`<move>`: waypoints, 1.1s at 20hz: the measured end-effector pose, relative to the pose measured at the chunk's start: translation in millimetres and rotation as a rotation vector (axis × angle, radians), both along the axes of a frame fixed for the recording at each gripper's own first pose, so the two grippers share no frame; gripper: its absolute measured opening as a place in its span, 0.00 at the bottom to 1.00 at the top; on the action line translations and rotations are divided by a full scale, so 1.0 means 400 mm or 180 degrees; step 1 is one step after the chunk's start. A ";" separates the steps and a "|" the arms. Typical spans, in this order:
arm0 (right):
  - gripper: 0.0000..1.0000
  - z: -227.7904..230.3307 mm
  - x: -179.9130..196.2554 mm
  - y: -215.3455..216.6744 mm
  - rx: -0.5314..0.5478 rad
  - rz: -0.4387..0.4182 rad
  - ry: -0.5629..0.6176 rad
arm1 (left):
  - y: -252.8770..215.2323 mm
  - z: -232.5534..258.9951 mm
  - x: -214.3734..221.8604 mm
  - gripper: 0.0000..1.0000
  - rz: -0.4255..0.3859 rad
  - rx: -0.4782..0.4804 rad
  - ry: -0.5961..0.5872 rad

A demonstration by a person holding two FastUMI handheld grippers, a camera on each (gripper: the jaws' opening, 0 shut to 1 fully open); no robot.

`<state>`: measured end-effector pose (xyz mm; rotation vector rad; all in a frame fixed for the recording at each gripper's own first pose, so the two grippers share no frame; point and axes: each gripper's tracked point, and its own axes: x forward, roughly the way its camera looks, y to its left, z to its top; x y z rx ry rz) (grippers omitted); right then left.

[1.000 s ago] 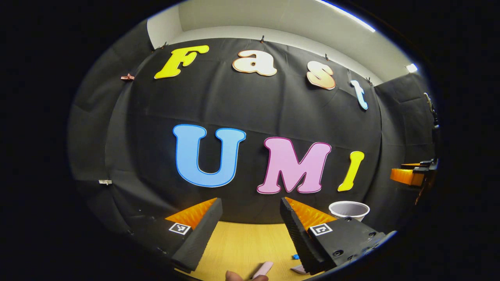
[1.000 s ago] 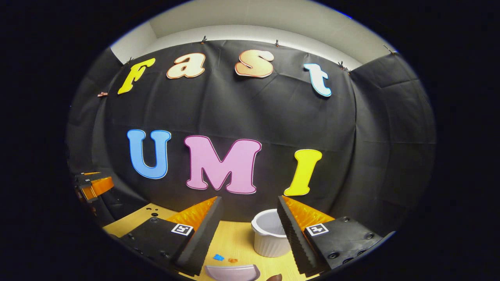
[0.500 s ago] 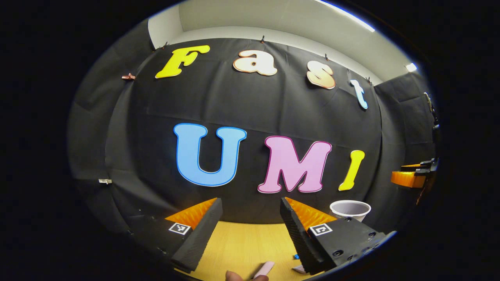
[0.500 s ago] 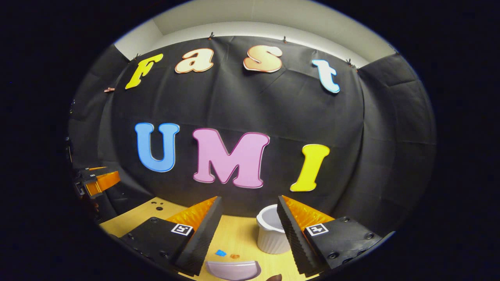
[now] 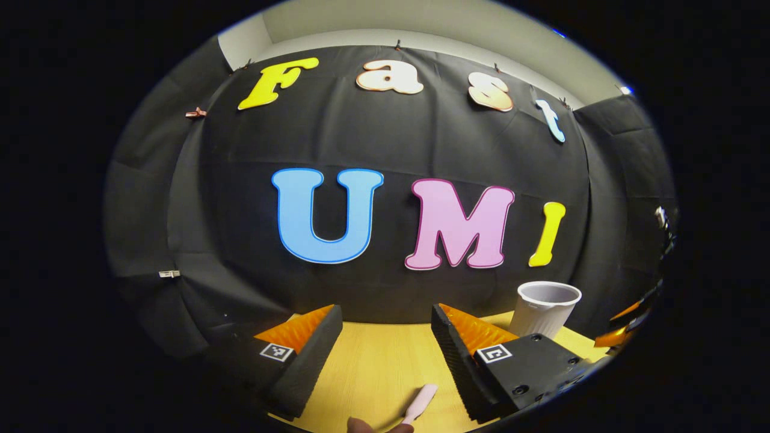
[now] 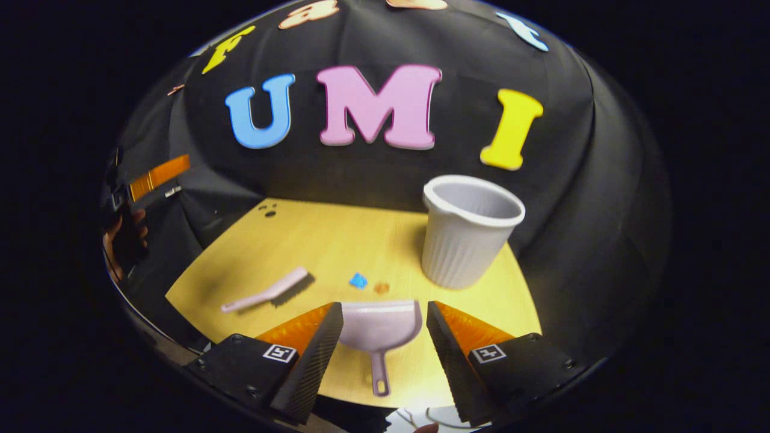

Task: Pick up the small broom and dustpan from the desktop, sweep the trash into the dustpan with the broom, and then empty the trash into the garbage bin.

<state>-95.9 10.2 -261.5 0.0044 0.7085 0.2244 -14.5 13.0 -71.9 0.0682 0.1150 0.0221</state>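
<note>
Here, line by line:
Dustpan point(image 6: 380, 325): lies flat on the wooden desktop point(image 6: 337, 240), handle towards the camera, seen in the right gripper view.
Broom point(image 6: 264, 291): flat on the desktop, left of the dustpan and apart from it; its handle tip point(image 5: 421, 402) shows low in the left gripper view.
Trash: a blue scrap point(image 6: 358, 280) and an orange scrap point(image 6: 381, 287), just beyond the dustpan's mouth.
Garbage bin point(image 6: 469, 238): upright and ribbed, right of the scraps; also at point(image 5: 546, 308).
Right gripper point(image 6: 384, 313): fingers spread wide above the dustpan, holding nothing.
Left gripper point(image 5: 386, 315): fingers spread wide over bare desktop, holding nothing.
</note>
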 end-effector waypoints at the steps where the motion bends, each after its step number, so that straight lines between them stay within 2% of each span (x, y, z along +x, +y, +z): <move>1: 0.89 -0.051 -0.026 -0.005 0.0014 -0.0013 0.0167 | 0.003 -0.006 -0.003 0.95 0.0009 0.0034 0.0021; 5: 0.88 -0.227 -0.089 -0.005 -0.0029 0.0020 0.0657 | 0.000 -0.040 -0.012 0.95 -0.0004 0.0016 0.0116; 13: 0.88 -0.531 -0.092 0.049 -0.0316 0.0195 0.1434 | 0.033 -0.060 -0.036 0.95 0.0098 0.0035 0.0213; 16: 0.85 -0.590 -0.084 0.067 -0.0340 0.0234 0.1656 | 0.051 -0.067 -0.045 0.95 0.0160 0.0051 0.0236; 18: 0.77 -0.609 -0.073 0.076 -0.0346 0.0268 0.1737 | 0.058 -0.074 -0.046 0.95 0.0185 0.0060 0.0257; 19: 0.80 -0.621 -0.068 0.082 -0.0352 0.0283 0.1775 | 0.061 -0.077 -0.044 0.95 0.0192 0.0067 0.0271; 21: 0.78 -0.631 -0.062 0.083 -0.0387 0.0313 0.1836 | 0.058 -0.091 -0.036 0.95 0.0188 0.0070 0.0310; 22: 0.73 -0.637 -0.051 0.081 -0.0396 0.0326 0.1822 | 0.054 -0.104 -0.033 0.95 0.0175 0.0066 0.0341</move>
